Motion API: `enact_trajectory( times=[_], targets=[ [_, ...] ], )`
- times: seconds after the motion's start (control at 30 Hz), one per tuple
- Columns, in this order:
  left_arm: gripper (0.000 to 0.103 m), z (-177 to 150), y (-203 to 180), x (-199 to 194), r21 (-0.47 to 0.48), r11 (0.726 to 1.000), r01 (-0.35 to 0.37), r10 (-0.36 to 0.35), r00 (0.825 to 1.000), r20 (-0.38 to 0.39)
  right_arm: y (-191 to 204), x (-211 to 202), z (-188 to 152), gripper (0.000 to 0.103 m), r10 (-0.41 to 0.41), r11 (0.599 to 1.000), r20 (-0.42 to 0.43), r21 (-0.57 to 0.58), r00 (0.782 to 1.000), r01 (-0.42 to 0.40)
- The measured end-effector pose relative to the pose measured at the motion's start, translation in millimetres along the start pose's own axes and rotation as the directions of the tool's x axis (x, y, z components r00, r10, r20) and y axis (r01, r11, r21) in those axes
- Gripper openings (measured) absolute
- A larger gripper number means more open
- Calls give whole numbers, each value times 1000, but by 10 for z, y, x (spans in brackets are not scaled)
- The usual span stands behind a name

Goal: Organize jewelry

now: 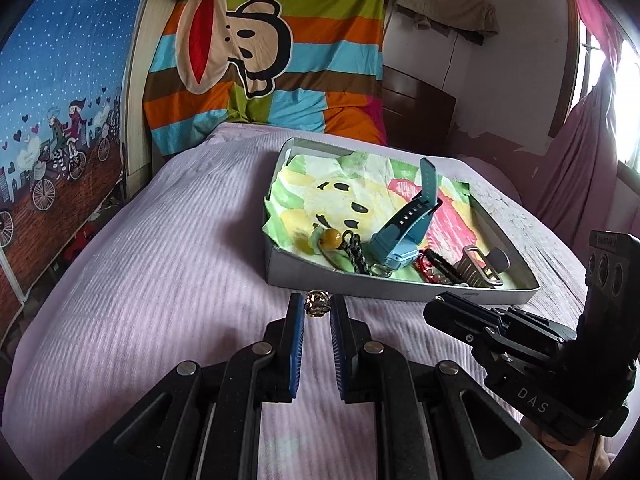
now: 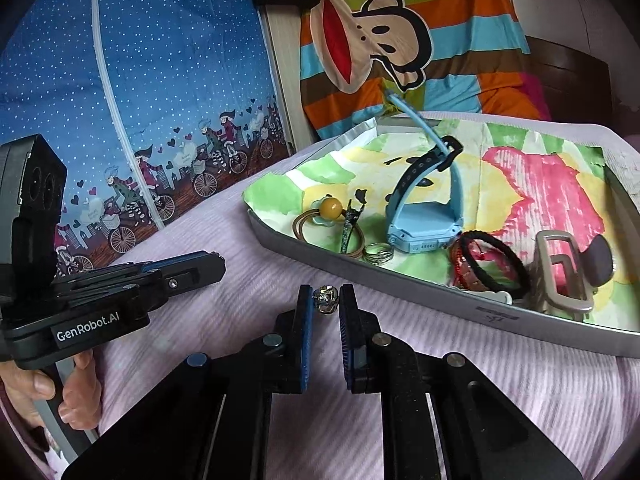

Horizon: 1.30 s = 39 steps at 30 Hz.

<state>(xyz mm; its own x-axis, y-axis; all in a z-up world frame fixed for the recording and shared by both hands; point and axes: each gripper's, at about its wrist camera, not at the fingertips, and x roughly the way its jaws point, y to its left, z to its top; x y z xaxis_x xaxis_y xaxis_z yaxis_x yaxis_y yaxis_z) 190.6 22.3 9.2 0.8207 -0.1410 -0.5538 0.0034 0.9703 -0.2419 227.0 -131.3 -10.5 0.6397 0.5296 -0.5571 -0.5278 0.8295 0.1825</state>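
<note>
A grey tray (image 1: 360,282) lined with a painted paper sits on the lilac bedspread; it also shows in the right wrist view (image 2: 440,308). It holds a blue watch (image 1: 404,236), a yellow-bead hair tie (image 1: 330,238), a ring (image 2: 378,254), black and red bands (image 2: 496,264) and a grey clip (image 2: 560,276). My left gripper (image 1: 317,308) pinches a small gold openwork earring (image 1: 316,303) at its fingertips, just before the tray's near wall. My right gripper (image 2: 326,300) pinches a small silver openwork earring (image 2: 327,298), also near the tray's front wall.
The striped monkey quilt (image 1: 260,40) is piled at the bed's head behind the tray. A blue wardrobe cover (image 2: 120,100) stands on the left. The right gripper's body (image 1: 540,344) lies close on the left gripper's right. Pink curtain (image 1: 576,160) at far right.
</note>
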Motion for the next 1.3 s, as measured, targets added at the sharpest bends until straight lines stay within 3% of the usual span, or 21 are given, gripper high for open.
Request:
enact_trajectory(
  times=[0.37,0.67,0.97,1.3],
  targets=[
    [13,248,-373,131,12,999,41,-41,998,51,-339,-423,55,12,-50,998,111,36,993,47],
    [13,315,-744,477,38,995,87,-87,996,6,-736,-662,159,12,-142,985,204,126,969,118],
    [13,259,-962,669,74,991,113,-110,993,-38,-1072,-689,147,12,-212,961,216,223,953,163],
    [13,209,-935,793,52,995,87,-83,993,-79,-1041,-574,94,12,-247,958,178,193,953,212]
  ],
)
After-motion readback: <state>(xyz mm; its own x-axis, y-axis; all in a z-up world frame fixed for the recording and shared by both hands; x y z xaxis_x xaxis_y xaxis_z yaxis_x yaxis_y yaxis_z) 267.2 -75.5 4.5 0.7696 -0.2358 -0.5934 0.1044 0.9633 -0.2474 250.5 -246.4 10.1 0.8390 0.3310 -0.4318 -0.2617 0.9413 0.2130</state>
